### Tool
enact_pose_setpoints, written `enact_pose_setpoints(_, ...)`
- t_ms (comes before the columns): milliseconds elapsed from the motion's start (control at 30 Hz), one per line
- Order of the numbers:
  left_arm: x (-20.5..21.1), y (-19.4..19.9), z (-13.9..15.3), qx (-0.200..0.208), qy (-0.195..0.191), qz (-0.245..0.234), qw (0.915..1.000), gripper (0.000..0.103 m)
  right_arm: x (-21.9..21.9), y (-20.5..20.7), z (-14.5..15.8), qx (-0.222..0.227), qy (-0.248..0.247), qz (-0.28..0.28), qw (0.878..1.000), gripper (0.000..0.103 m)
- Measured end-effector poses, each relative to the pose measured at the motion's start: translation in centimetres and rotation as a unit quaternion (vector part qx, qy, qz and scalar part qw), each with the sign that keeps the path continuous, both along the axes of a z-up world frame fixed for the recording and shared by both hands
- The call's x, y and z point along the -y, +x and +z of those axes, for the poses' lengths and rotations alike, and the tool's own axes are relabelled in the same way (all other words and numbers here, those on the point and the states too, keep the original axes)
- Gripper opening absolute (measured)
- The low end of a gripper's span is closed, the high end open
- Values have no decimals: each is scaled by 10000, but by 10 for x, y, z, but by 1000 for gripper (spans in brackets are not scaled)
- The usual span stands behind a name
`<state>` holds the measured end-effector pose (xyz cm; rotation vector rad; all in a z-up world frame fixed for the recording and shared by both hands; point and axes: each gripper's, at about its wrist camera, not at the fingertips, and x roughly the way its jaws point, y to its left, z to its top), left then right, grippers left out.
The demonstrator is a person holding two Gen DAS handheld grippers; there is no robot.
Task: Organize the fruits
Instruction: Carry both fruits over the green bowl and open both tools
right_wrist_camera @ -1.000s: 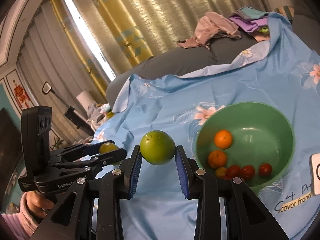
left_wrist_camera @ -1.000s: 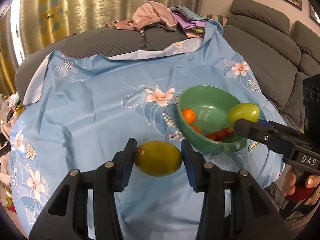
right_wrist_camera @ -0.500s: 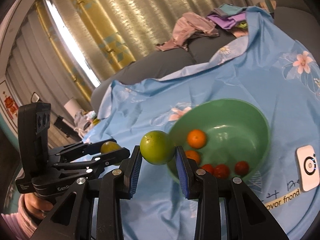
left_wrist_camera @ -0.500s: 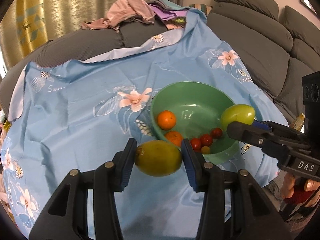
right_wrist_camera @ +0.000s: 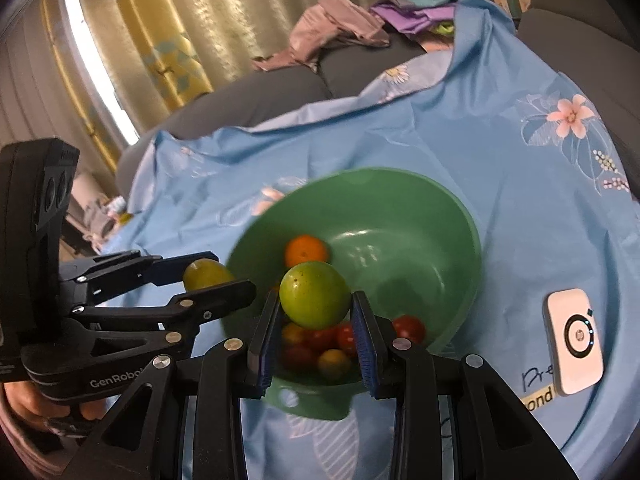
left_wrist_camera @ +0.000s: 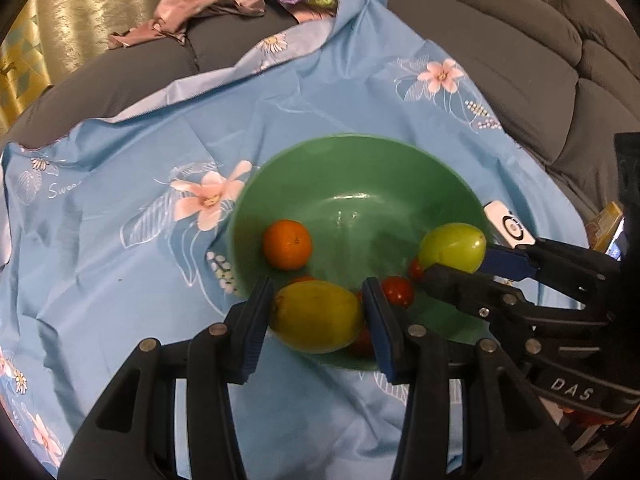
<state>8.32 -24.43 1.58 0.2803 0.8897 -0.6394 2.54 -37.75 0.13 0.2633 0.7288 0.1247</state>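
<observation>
A green bowl [left_wrist_camera: 400, 168] sits on the blue flowered cloth; it also shows in the right wrist view [right_wrist_camera: 452, 216]. It holds an orange [left_wrist_camera: 287, 244], a second one mostly hidden, and several small red tomatoes [right_wrist_camera: 408, 328]. My left gripper [left_wrist_camera: 318, 320] is shut on a yellow-green fruit [left_wrist_camera: 316, 317], held over the bowl's near rim. My right gripper [right_wrist_camera: 314, 312] is shut on a green round fruit [right_wrist_camera: 314, 295], held above the bowl's near side. Each gripper shows in the other's view, the right [left_wrist_camera: 460, 258] and the left [right_wrist_camera: 218, 276].
A white device [right_wrist_camera: 574, 338] lies on the cloth right of the bowl. The blue cloth [left_wrist_camera: 120, 240] drapes over a grey sofa [left_wrist_camera: 520, 40]. A pile of clothes [left_wrist_camera: 208, 4] lies at the back. Curtains [right_wrist_camera: 180, 20] hang behind.
Both grippers moved forward with their fruits, from beside the bowl to over its near rim. The bowl now looks larger and closer in both views.
</observation>
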Motion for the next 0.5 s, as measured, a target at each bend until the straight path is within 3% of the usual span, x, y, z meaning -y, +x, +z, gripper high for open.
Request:
enact_pose_setpoints(167, 10, 11, -11, -81, 181, -8, 9998, 46, 4, 9, -7, -241, -210, -109, 9994, 35)
enact_pose_setpoints(300, 10, 14, -5, -20, 221, 109, 9997, 68, 7, 12, -7, -405, -363, -218, 9983, 35)
enact_pose_setpoints(500, -1, 8, 15, 86, 130, 255, 9996, 86, 8, 5, 6, -404, -484, -322, 9975, 35)
